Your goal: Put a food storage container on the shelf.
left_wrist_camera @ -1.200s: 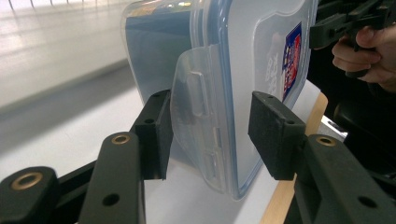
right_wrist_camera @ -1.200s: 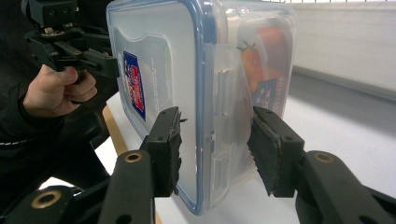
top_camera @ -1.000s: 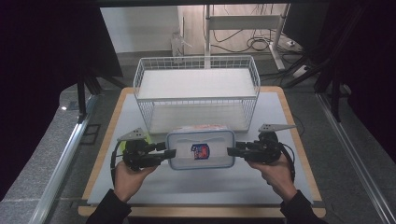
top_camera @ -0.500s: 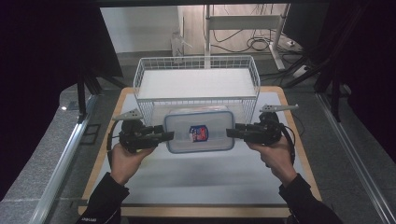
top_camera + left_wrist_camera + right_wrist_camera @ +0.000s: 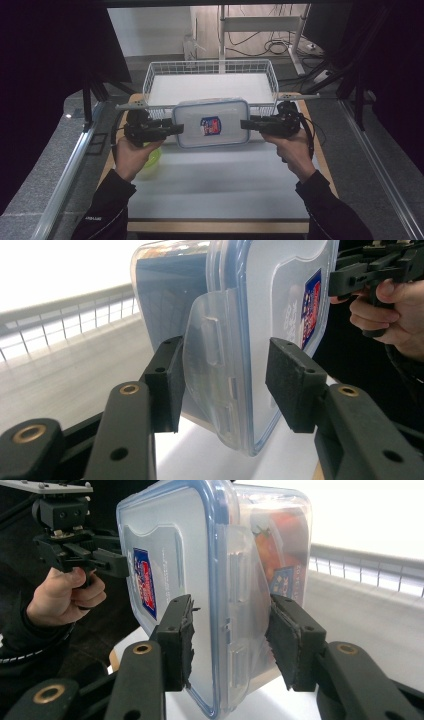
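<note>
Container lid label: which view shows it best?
High view: the label faces the camera, centred on the container. The left gripper view and right gripper view show it edge-on, foreshortened.

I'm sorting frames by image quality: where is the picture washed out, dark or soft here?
High view: dark surround, bright white table, food container slightly soft. Left gripper view: background above the wire basket blown out to white; near jaws sharp. Right gripper view: upper right overexposed, container lid clear, the far hand dim.
</note>
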Motion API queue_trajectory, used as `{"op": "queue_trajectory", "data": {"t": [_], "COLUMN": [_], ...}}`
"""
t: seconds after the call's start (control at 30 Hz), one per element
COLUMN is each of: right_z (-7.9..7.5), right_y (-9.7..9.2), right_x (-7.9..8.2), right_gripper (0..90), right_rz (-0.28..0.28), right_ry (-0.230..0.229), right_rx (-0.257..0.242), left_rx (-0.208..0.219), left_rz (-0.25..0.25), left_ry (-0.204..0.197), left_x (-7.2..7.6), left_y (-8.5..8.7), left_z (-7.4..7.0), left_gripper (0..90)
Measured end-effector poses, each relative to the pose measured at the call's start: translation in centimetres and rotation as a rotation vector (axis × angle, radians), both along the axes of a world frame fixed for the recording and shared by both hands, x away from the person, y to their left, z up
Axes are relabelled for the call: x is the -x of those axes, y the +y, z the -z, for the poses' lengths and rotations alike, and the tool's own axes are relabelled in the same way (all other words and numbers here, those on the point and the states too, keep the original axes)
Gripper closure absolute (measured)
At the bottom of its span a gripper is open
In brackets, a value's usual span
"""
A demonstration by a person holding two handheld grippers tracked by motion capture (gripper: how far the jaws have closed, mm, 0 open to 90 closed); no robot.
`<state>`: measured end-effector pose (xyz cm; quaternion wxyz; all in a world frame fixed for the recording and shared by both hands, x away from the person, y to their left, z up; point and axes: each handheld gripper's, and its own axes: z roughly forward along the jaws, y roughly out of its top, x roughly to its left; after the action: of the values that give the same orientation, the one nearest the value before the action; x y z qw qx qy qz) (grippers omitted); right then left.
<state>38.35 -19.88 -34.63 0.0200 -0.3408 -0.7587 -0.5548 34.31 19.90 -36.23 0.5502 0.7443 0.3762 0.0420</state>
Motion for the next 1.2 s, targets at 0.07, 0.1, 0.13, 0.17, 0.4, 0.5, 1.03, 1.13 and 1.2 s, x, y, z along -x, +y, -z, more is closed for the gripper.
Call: {"op": "queue_trajectory", "data": {"t": [0.07, 0.1, 0.13, 0.17, 0.4, 0.5, 1.03, 1.13, 1.2], "right_z": [-0.8, -1.1, -1.3, -1.5, -2.9, -3.2, -4.4, -4.3, -4.1], "right_y": [0.2, 0.3, 0.4, 0.4, 0.8, 0.9, 1.9, 1.9, 1.9], "right_x": [-0.7, -0.9, -1.1, -1.3, -3.1, -3.9, -8.2, -8.6, -9.1], "right_gripper": [54.6, 54.6, 54.6, 54.5, 54.4, 54.4, 53.7, 53.5, 53.4], "right_rz": [0.006, 0.008, 0.01, 0.012, 0.033, 0.041, 0.086, 0.092, 0.1], "right_ry": [-0.005, -0.006, -0.009, -0.009, -0.013, -0.009, 0.021, 0.038, 0.051], "right_rx": [-0.003, -0.005, -0.007, -0.01, -0.043, -0.055, -0.081, -0.085, -0.094], "left_rx": [0.004, 0.004, 0.005, 0.005, 0.028, 0.036, 0.073, 0.072, 0.073], "left_rz": [-0.001, -0.001, -0.002, -0.003, -0.017, -0.017, -0.031, -0.035, -0.04], "left_ry": [-0.005, -0.005, -0.008, -0.011, -0.02, -0.02, 0.016, 0.021, 0.027], "left_x": [-0.8, -0.8, -1.2, -1.5, -3.4, -4.2, -8.6, -9.1, -9.5], "left_y": [0.2, 0.2, 0.4, 0.4, 0.8, 1.0, 1.9, 1.9, 1.8], "left_z": [-0.8, -0.8, -1.3, -1.7, -3.2, -3.6, -4.7, -4.7, -4.6], "left_gripper": [51.1, 51.1, 51.1, 51.1, 51.2, 51.3, 51.7, 51.7, 51.6]}}
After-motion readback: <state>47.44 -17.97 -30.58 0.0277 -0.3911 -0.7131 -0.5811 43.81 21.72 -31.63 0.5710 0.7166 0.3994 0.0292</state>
